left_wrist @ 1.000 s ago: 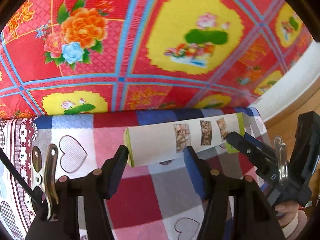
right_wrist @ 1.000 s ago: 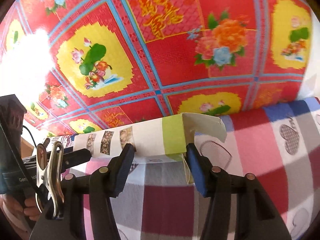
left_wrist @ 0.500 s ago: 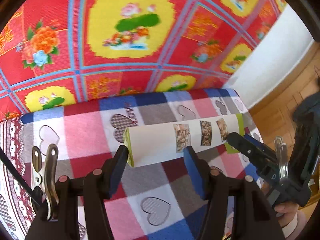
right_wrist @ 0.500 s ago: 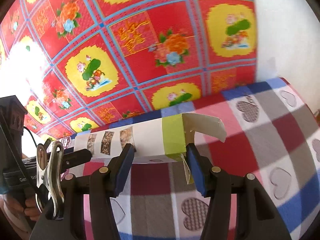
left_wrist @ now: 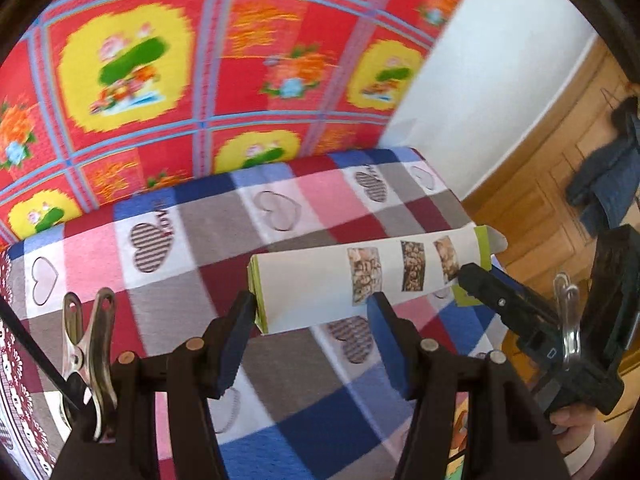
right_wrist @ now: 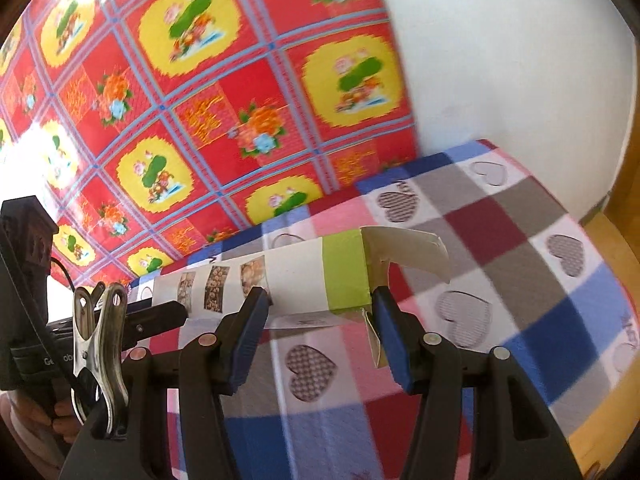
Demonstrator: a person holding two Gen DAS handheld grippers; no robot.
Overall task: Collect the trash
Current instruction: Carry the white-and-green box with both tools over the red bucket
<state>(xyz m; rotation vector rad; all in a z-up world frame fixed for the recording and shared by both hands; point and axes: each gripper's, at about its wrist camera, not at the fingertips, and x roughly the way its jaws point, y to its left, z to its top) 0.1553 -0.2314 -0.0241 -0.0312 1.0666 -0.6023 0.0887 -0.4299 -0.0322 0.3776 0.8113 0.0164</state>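
Both tongs (left_wrist: 312, 308) (right_wrist: 320, 304) clamp long white carton (left_wrist: 320, 296) (green end bands, photo strip, flap torn open).

Red floral cloth (left_wrist: 248, 60), checked heart-print blanket (right_wrist: 520, 216), white wall (right_wrist: 500, 60), wooden floor (left_wrist: 532, 196).

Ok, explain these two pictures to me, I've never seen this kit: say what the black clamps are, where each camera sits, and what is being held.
There is no robot. A person carries a hand-held clamp in each hand, and each clamp has a wide-angle camera looking along its two fingers.

One picture looks out from the left gripper, the other from the right gripper. Each also shows the other tool at its edge.

Together they grip one long white carton, the left one near the closed end, the right one at the green band by its torn-open flap. It is carried above a bed with a checked heart blanket. Behind hangs a red flowered cloth.
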